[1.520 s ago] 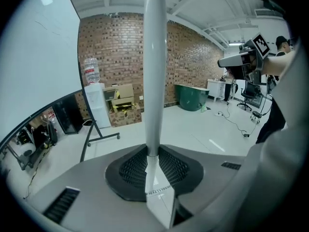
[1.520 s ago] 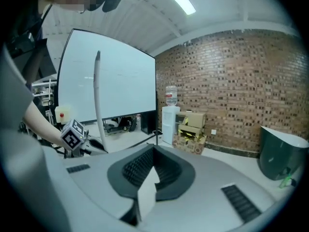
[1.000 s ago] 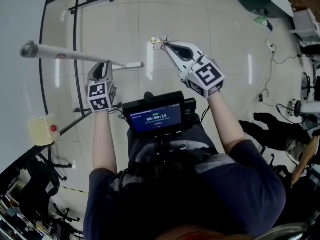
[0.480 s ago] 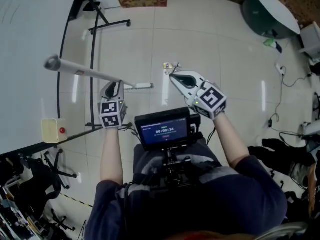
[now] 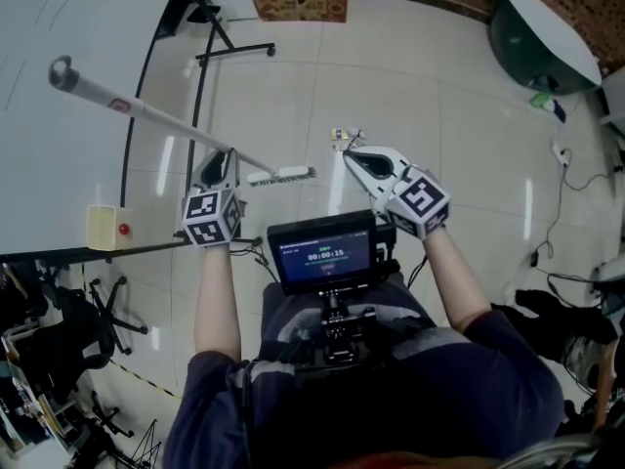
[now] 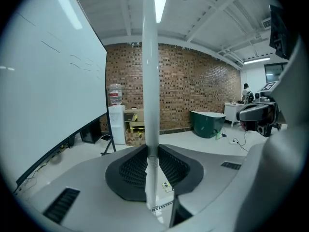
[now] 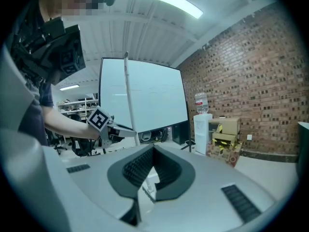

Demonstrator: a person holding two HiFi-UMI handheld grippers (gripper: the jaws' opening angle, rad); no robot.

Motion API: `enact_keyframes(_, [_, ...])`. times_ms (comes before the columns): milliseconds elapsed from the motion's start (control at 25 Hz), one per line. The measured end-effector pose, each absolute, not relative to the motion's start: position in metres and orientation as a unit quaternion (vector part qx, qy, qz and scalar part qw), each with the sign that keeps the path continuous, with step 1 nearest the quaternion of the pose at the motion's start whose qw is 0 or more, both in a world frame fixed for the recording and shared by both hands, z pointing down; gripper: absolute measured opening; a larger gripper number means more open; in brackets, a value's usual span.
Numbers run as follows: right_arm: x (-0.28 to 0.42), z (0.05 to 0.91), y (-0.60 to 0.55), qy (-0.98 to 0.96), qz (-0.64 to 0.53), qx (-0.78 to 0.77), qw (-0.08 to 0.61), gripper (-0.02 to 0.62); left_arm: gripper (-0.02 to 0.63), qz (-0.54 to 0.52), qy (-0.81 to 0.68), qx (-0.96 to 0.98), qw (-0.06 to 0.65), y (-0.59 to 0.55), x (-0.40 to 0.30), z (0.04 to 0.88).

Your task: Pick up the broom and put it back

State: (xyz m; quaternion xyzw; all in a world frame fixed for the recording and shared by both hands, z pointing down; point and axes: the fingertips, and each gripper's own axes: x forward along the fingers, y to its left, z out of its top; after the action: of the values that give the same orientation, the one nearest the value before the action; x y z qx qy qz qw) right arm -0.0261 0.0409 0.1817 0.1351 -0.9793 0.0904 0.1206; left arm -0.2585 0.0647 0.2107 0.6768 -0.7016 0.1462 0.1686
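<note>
A broad, smooth whiteboard (image 5: 49, 164) in a thin black frame fills the left side, next to glossy pale floor tiles (image 5: 430, 96). The broom (image 5: 146, 112) is a long round white pole with a grey capped end and a short, narrow bristled head. It slants across in front of the board. The ribbed black pads of the left gripper (image 5: 227, 159) clamp its lower pole. The right gripper (image 5: 350, 149), a smooth white shell, hovers near the head, apart from it, its jaws pressed together on nothing.

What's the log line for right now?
left gripper: shut on long white broom | right gripper: shut, apart from broom | stage: not put back
</note>
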Motion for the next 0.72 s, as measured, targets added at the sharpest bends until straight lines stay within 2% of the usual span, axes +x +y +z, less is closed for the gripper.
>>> enact_keyframes(720, [-0.038, 0.186, 0.033, -0.983, 0.089, 0.102, 0.124, 0.015, 0.077, 0.121, -0.735, 0.636, 0.203, 0.093, -0.275, 0.216])
